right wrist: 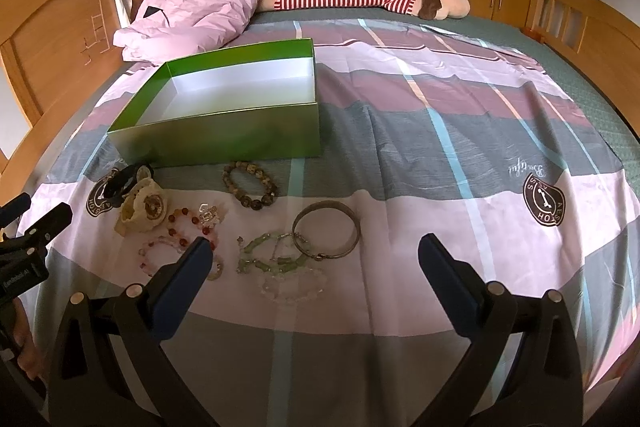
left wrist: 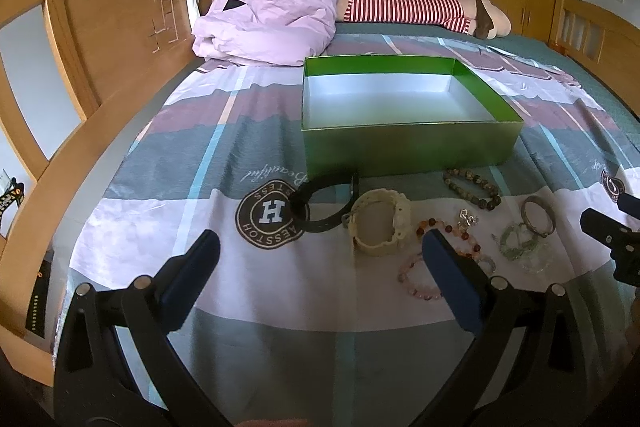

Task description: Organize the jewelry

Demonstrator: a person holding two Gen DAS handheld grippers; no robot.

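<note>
Lying loose on the bedsheet point(right wrist: 440, 155), the jewelry sits in a cluster just in front of the green box point(right wrist: 224, 137), which stands empty at the upper left of centre in the right wrist view. Both tongs are spread wide with nothing between them: the left tongs point(left wrist: 320, 259) hang low over the sheet near the left end of the cluster, and the right tongs point(right wrist: 316, 261) hover just short of its right end.

Each piece is light, so weight looks like no trouble; shape and slip probably are. The cream watch point(left wrist: 380, 223) is bulky and fairly stiff, and its strap loop stands up off the sheet, so pinching across one side of the strap should hold well. The black band point(left wrist: 324, 201), touching the watch on its left, is a thin springy loop, best taken across its raised edge. The metal bangle point(right wrist: 326, 235), centre of the right view, is rigid and smooth, likely to slide or tip if squeezed on the outside; one pad inside the ring and one outside seems safer.

The beaded pieces are limp: the dark bead bracelet point(right wrist: 250, 187) nearest the box, the red and pink bead bracelets point(right wrist: 180, 239) at lower left, the pale green strand point(right wrist: 272, 255) and the clear bead bracelet point(right wrist: 292, 287) below it. They will sag and dangle when lifted, and the green strand touches the bangle, so one may drag the other. A small silver charm point(right wrist: 208, 215) among the red beads is too small to judge.
</note>
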